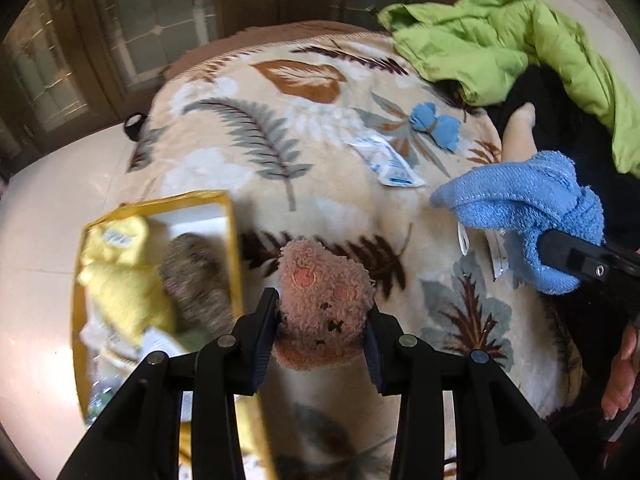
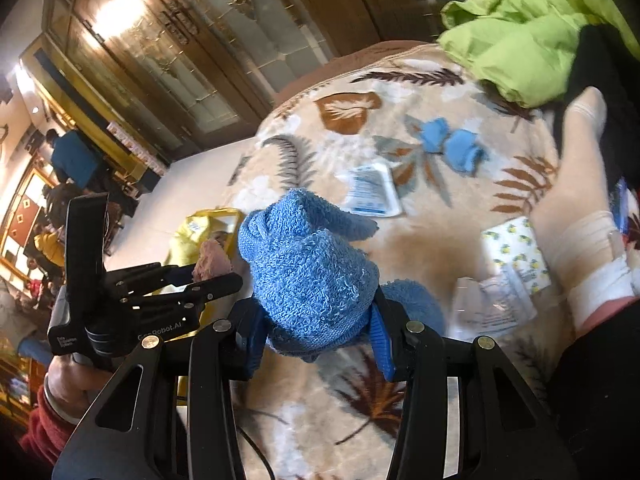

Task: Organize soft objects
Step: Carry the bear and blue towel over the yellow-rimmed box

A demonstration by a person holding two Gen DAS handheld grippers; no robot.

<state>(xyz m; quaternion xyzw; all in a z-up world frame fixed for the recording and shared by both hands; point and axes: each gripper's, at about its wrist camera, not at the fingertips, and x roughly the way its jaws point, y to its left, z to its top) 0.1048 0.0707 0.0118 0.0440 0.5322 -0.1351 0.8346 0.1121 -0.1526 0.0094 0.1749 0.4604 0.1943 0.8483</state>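
Item one: pink plush toy (image 1: 324, 304), pinched between the pads of my left claw (image 1: 322, 344), held above the near edge of the leaf-print blanket (image 1: 248, 160). The right wrist view shows only a pink corner of it (image 2: 212, 264) past the left claw (image 2: 208, 280).

Item two: blue terry cloth (image 2: 312, 272), bunched and gripped in my right claw (image 2: 320, 340), held over the middle of the blanket; from the left wrist view it hangs at the right (image 1: 528, 208).

Item three: yellow box (image 1: 160, 216), on the pale floor (image 1: 48, 240) just beside the blanket's edge, left of the plush toy. Inside: a yellow soft piece (image 1: 120, 272) and a grey-brown fuzzy piece (image 1: 200, 280), touching one another; further contents blurred.

Item four, loose on the blanket beyond both claws: a small blue cloth bow (image 1: 436, 124), a white-and-blue packet (image 1: 392, 160) just beside it, and a lemon-print packet (image 2: 516, 252) with a clear wrapper (image 2: 492, 308) near my right side.

Item five: green jacket (image 1: 500, 40), heaped at the far right corner over something black.

Item six: a foot in a pale sock (image 2: 580, 208), resting on the blanket at the right, next to the lemon-print packet.

Item seven: small black ring-shaped object (image 1: 134, 124), at the blanket's far left edge; kind unclear.
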